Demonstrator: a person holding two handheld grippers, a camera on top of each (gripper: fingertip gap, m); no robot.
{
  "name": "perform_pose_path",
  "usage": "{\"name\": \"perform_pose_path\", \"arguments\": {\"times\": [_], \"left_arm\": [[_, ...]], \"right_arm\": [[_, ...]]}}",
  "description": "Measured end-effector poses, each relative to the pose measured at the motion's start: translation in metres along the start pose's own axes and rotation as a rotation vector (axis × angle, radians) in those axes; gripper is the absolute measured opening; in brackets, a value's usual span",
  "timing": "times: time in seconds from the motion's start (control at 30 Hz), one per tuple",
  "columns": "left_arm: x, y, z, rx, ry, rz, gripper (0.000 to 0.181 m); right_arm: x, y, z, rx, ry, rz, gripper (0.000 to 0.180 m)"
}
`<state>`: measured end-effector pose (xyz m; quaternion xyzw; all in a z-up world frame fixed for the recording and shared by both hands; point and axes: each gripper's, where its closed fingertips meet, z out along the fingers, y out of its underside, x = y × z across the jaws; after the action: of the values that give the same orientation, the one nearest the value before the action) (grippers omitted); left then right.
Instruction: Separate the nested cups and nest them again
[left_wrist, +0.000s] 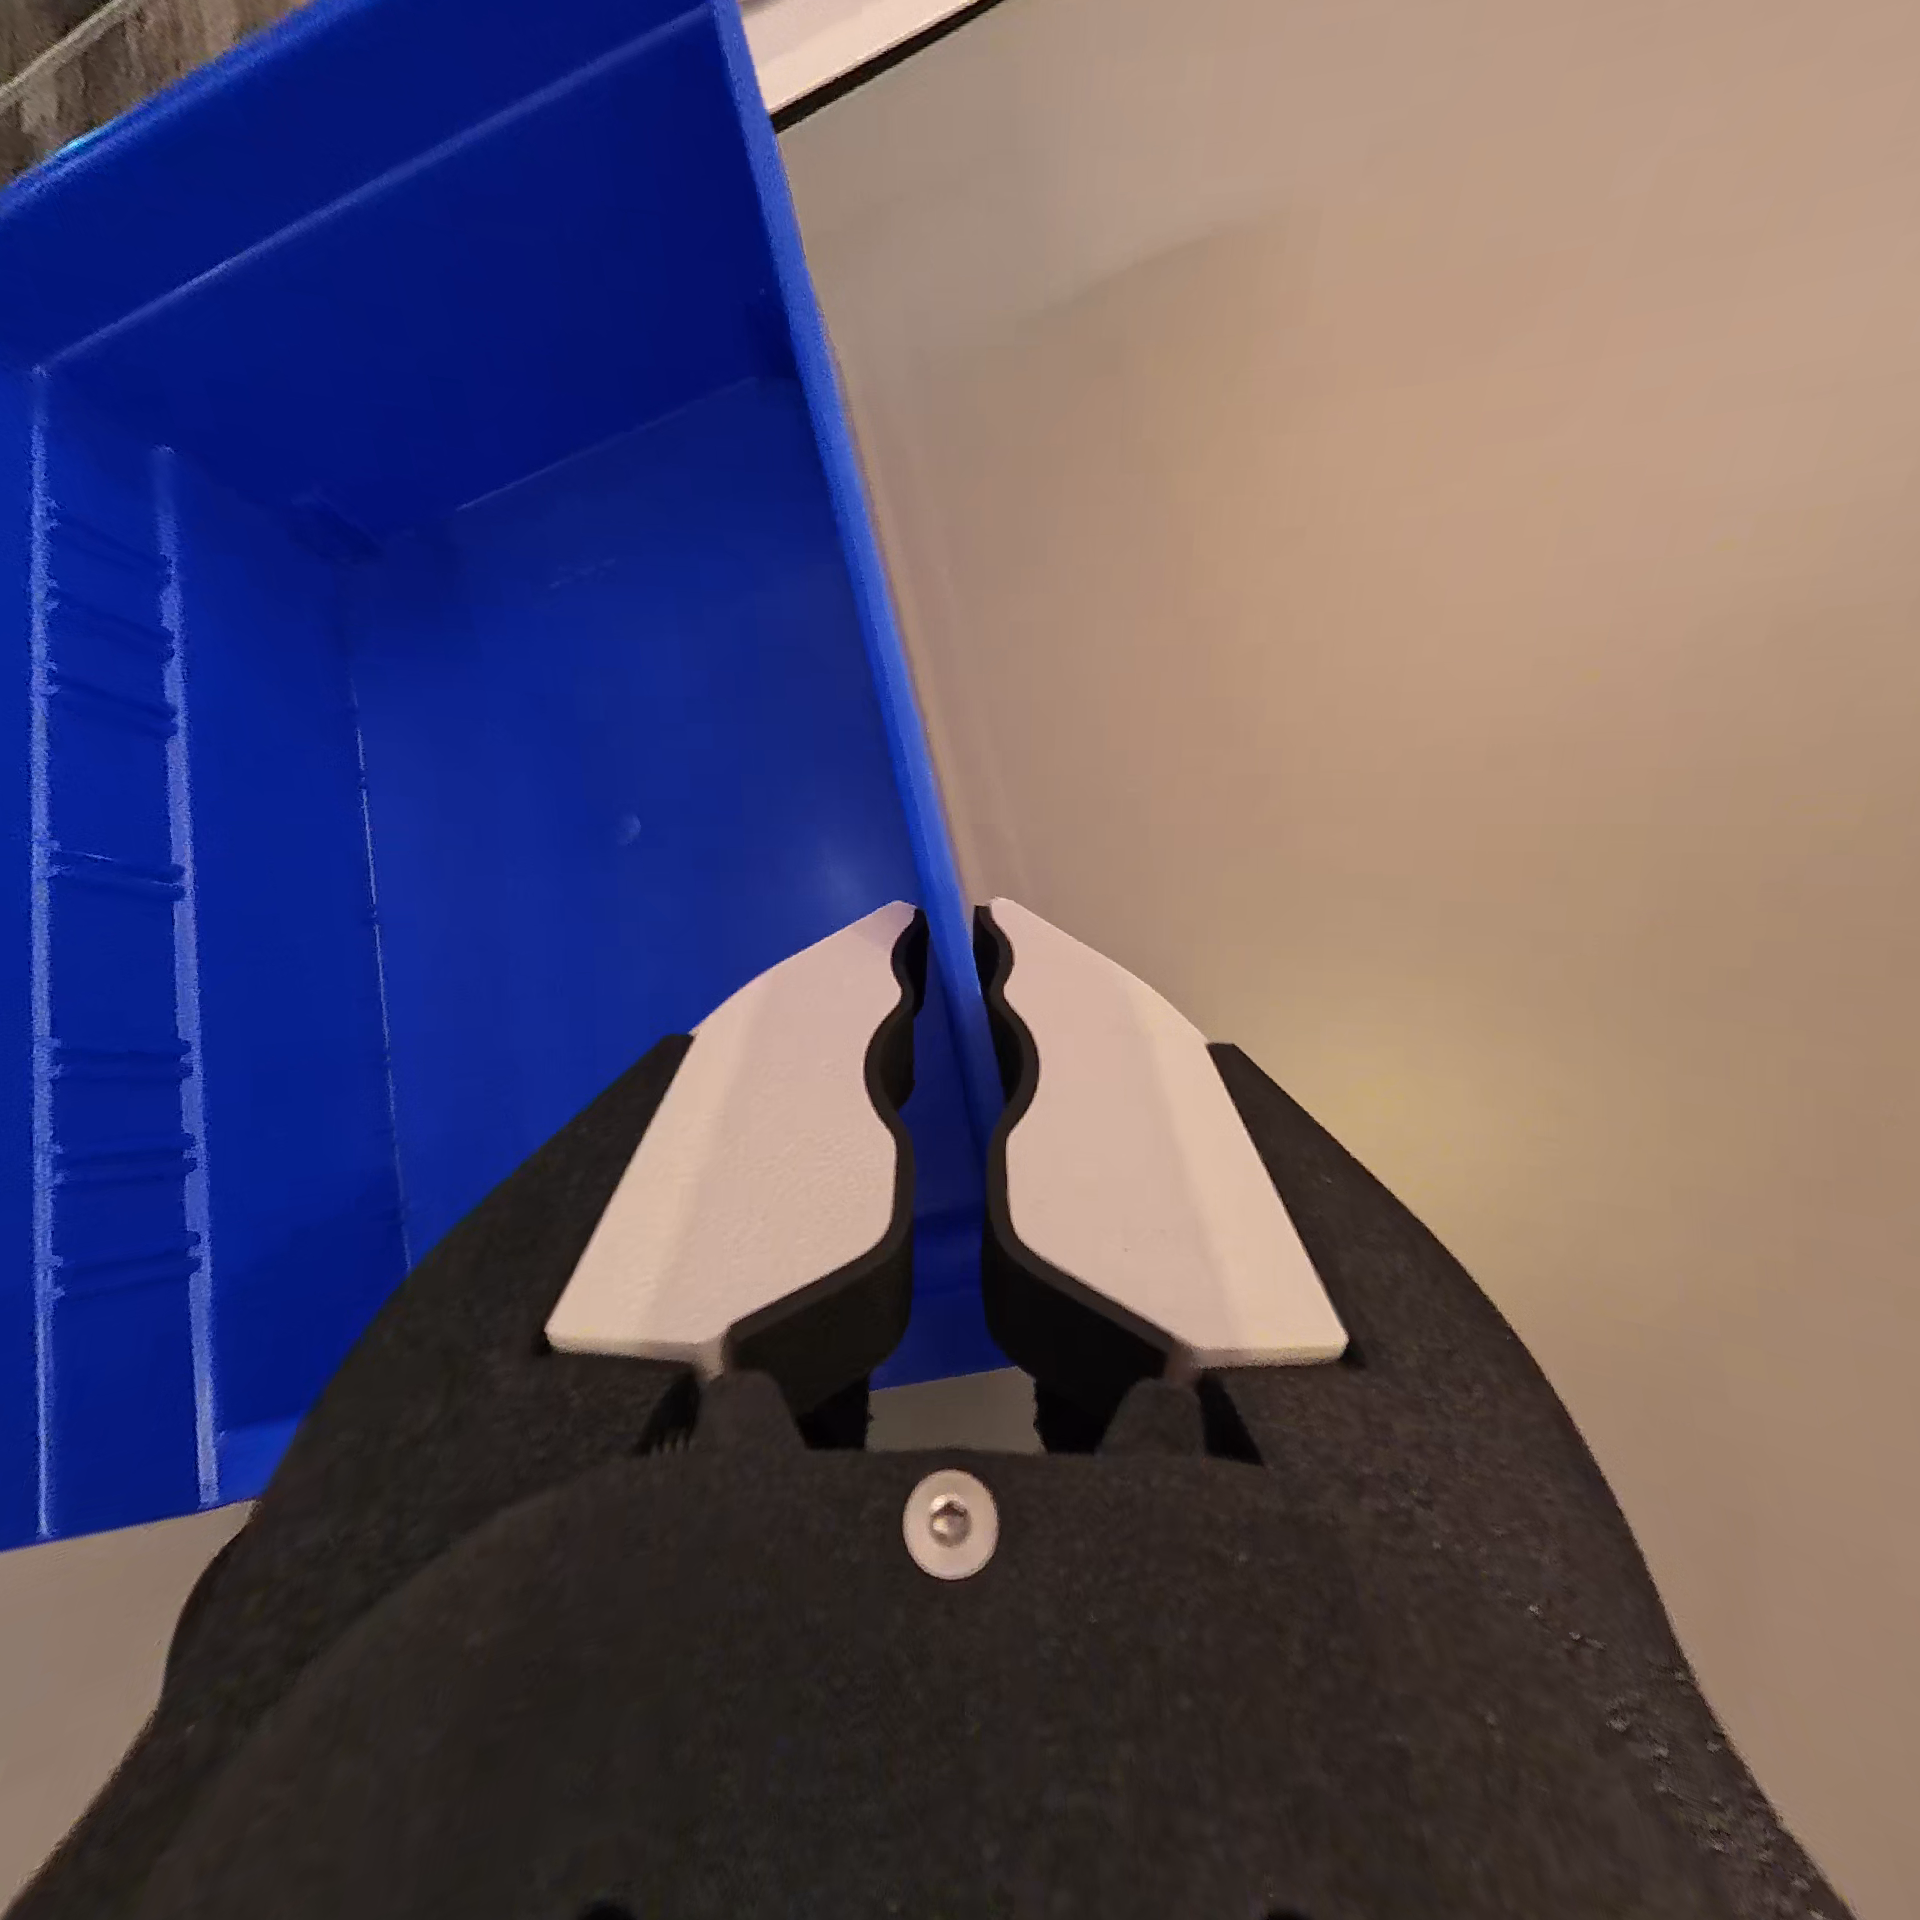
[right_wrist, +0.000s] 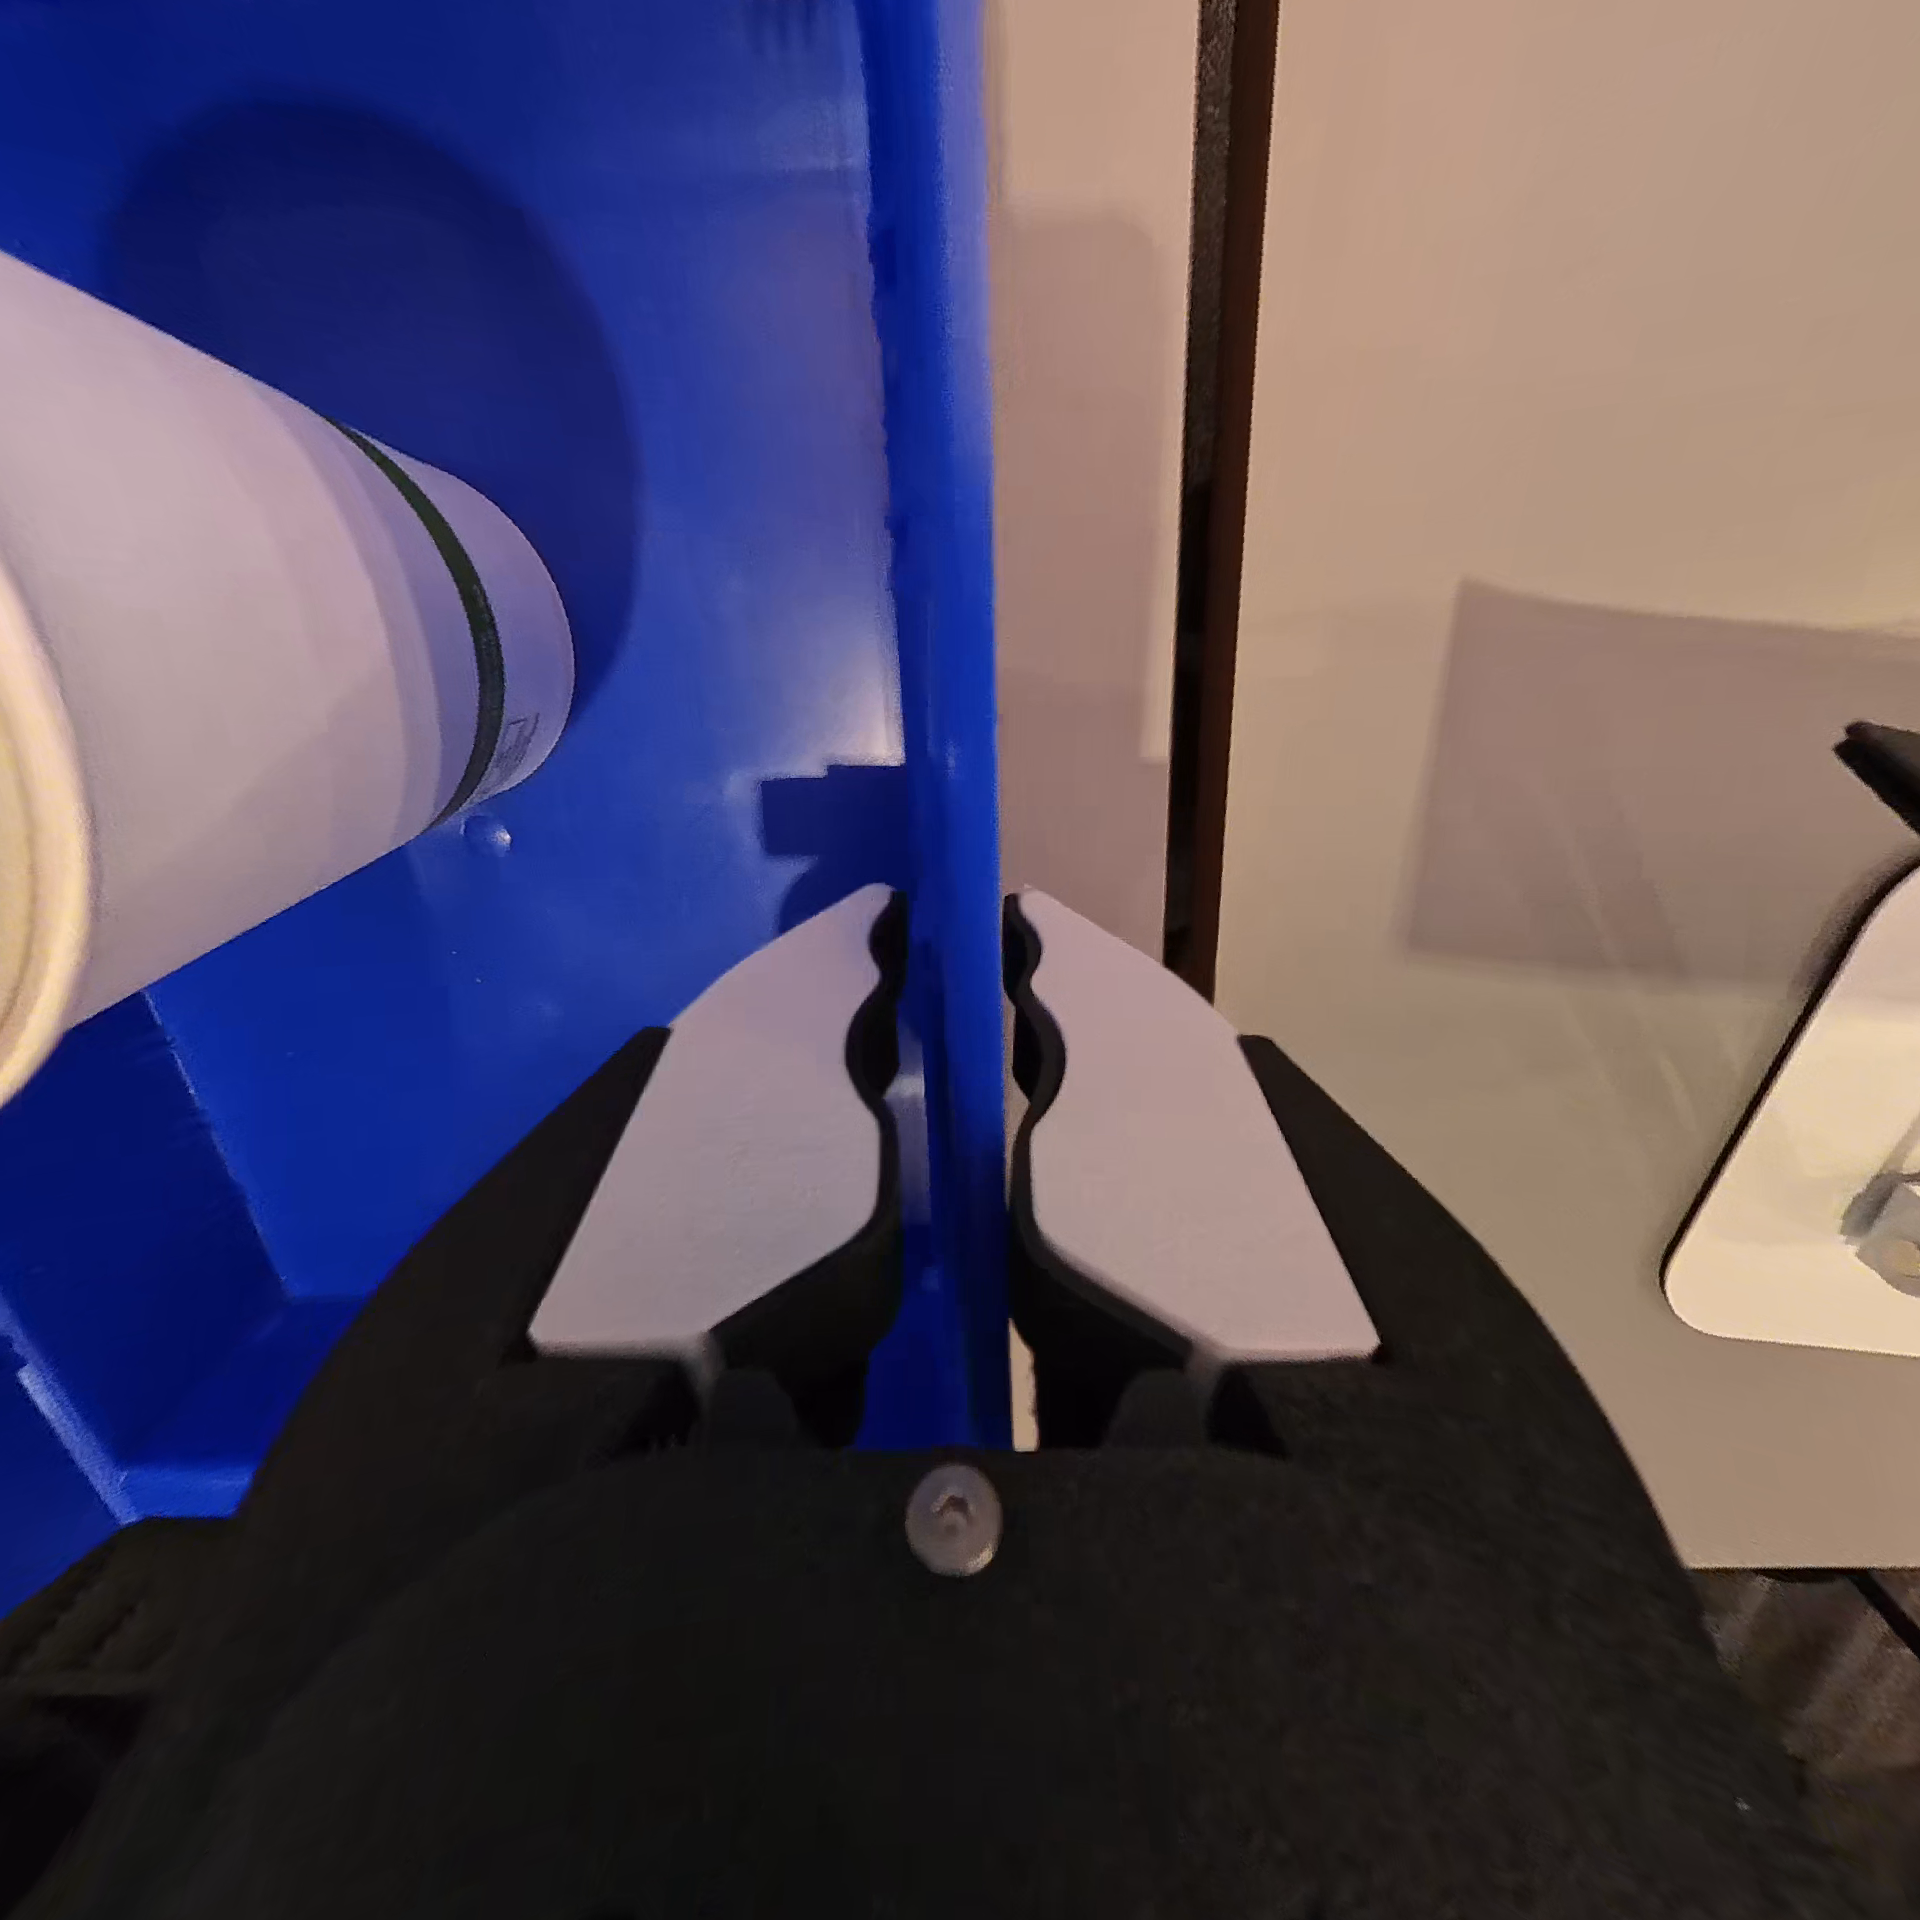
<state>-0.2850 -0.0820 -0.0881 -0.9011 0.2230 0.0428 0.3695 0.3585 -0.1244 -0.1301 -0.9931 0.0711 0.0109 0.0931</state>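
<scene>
- We find the cups (right_wrist: 260, 644) inside the blue bin (right_wrist: 727, 520), seen only in the right wrist view: a white paper body with a thin dark band near its narrow base and a cream rim at the wide end. Whether it is one cup or a nested stack we cannot tell — the picture is blurred there.
- The cups lie up and to the left of the right gripper (right_wrist: 951, 1039), apart from it. Their long axis runs aslant, base pointing deeper into the bin, rim toward the frame's left edge.
- The right gripper is nearly closed on the bin's thin side wall, one finger inside the bin and one outside, the wall between the wavy black pads. It has the bin, not the cups.
- The left gripper (left_wrist: 948, 1049) is likewise pinched on a wall edge of the blue bin (left_wrist: 468, 727). The stretch of bin floor it sees is bare, so we judge the right gripper nearer the cups.
- As we read it, either gripper must let go of the wall and swing leftward into the bin before any separating starts.
- The bin is smooth, glossy moulded plastic with ribbed walls; the cups look matte and light, likely to roll or crush under a hard squeeze.
- Outside it lies a pale tabletop (right_wrist: 1455, 1039), with a white, dark-edged device (right_wrist: 1818, 1195) at the right.
</scene>
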Motion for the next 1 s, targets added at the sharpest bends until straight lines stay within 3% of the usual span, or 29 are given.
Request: {"name": "perform_pose_path", "arguments": {"times": [0.23, 0.33, 0.47, 0.57, 0.73, 0.87, 1.0], "left_arm": [[0.045, -0.011, -0.004, 0.026, 0.064, 0.062, 0.009], [0.068, -0.017, -0.005, 0.042, 0.114, 0.074, 0.023], [0.095, -0.020, -0.009, 0.060, 0.191, 0.079, 0.055], [0.098, -0.020, -0.016, 0.091, 0.217, 0.071, 0.061], [0.089, -0.025, -0.031, 0.142, 0.242, 0.040, 0.052], [0.081, -0.028, -0.015, 0.121, 0.163, 0.083, 0.020], [0.090, -0.035, -0.013, 0.134, 0.187, 0.068, 0.021]], "right_arm": [[-0.012, 0.003, -0.001, -0.011, -0.120, 0.073, 0.006], [-0.016, 0.005, -0.001, -0.020, -0.116, 0.073, 0.006], [-0.020, 0.006, -0.001, -0.018, -0.121, 0.101, 0.006], [-0.022, 0.008, -0.001, -0.015, -0.133, 0.129, 0.005], [-0.026, 0.010, -0.002, -0.013, -0.141, 0.169, 0.005], [-0.033, 0.013, -0.002, -0.025, -0.137, 0.176, 0.005], [-0.039, 0.016, -0.003, -0.018, -0.137, 0.201, 0.005]]}}
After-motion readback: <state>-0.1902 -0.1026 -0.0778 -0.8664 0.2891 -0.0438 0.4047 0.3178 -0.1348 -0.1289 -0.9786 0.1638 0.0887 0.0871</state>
